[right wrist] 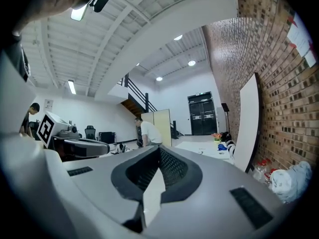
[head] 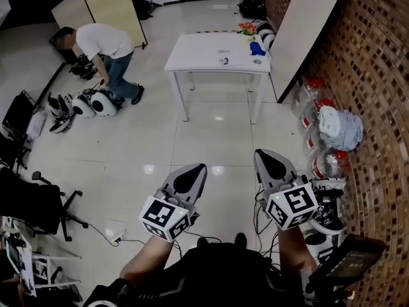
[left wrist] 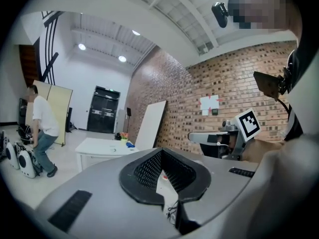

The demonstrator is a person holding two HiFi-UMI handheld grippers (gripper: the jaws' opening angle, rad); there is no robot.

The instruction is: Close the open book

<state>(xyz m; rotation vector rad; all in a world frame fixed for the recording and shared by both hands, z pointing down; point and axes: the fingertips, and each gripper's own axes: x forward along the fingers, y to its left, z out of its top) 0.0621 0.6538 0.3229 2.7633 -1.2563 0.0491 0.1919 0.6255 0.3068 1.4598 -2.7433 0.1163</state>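
Note:
A white table (head: 192,50) stands well ahead of me across the tiled floor, also in the left gripper view (left wrist: 99,146) and the right gripper view (right wrist: 199,147). Small things lie at its far right end, among them a blue one (head: 257,47). I cannot make out an open book on it from this distance. My left gripper (head: 198,168) and right gripper (head: 261,153) are held level side by side above the floor, both pointing towards the table. Each is shut with nothing between its jaws, as the left gripper's (left wrist: 160,152) and the right gripper's (right wrist: 159,151) own views show.
A person (head: 105,50) bends over white gear (head: 92,104) on the floor at the far left. A white board (head: 307,31) leans on the brick wall at right, with bottles and a bag (head: 339,128) below it. An office chair (head: 32,203) and cables (head: 118,237) are near left.

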